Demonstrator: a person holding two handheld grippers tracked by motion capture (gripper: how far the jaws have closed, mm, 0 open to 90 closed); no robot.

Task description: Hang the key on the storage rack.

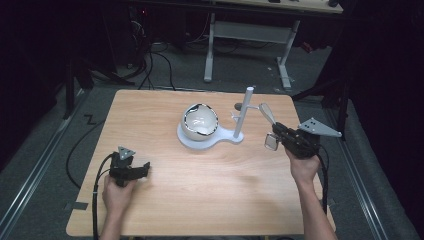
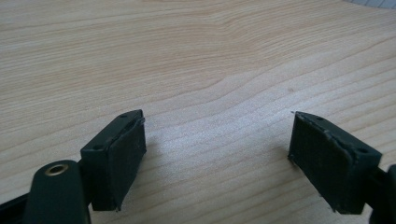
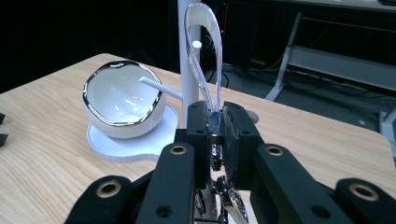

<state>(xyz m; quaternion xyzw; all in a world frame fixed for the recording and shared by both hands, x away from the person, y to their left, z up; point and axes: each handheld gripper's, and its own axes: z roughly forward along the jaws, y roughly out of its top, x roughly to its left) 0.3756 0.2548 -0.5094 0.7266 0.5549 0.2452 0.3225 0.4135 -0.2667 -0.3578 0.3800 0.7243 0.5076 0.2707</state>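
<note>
Right gripper (image 3: 215,135) at right middle of high view, jaws squeezed tight on spoon (image 3: 201,56). Spoon handle pinched between pads, rest sticking up past fingertips beside white stand (image 1: 243,117). Bowl (image 1: 200,121) on stand's base, picture centre. Left gripper (image 2: 217,154) at lower left, jaws wide apart, holding nothing, over bare table (image 2: 196,56).

Two black grippers (image 1: 129,169) (image 1: 295,141): grey three-cornered top plates, brass-ringed screw holes, black trailing cables, dark rubber pads (image 2: 126,156); forearms bare.
</note>
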